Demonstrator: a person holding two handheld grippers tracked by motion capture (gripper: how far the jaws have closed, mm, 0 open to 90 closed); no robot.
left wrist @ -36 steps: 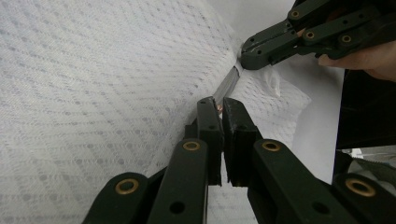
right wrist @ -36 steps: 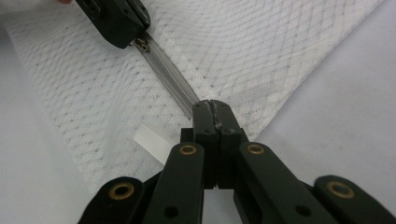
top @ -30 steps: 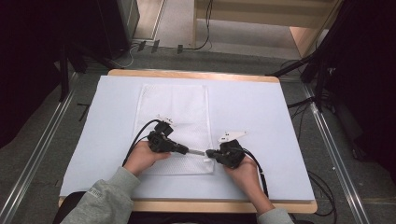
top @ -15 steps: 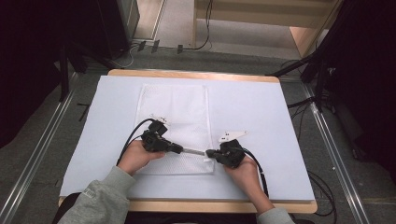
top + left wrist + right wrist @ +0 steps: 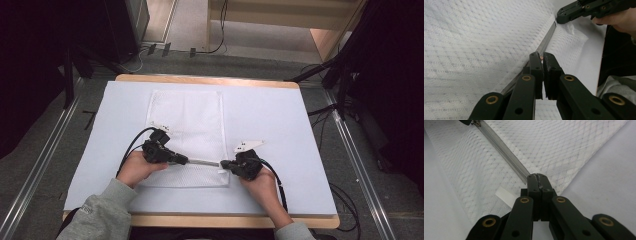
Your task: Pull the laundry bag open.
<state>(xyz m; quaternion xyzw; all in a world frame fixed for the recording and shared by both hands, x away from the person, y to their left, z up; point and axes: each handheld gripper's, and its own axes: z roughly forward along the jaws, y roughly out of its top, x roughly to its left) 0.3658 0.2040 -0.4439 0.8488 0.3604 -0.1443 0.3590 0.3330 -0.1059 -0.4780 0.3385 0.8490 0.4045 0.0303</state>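
A: Where is the white mesh bag (image 5: 187, 131)?
B: Flat on the white-covered bench (image 5: 280, 115), its grey zipper (image 5: 202, 162) stretched along the near edge.
A: And the tongs?
B: The left tongs (image 5: 542, 58) are clenched on the zipper pull; the right tongs (image 5: 537, 177) grip the zipper's end.

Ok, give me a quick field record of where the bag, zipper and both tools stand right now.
item: white mesh bag, flat on the white table cover
zipper: grey, along the bag's near edge
left tool: shut on the zipper pull
right tool: shut on the zipper's end at the bag's corner
white tab: sticks out beside the right tool
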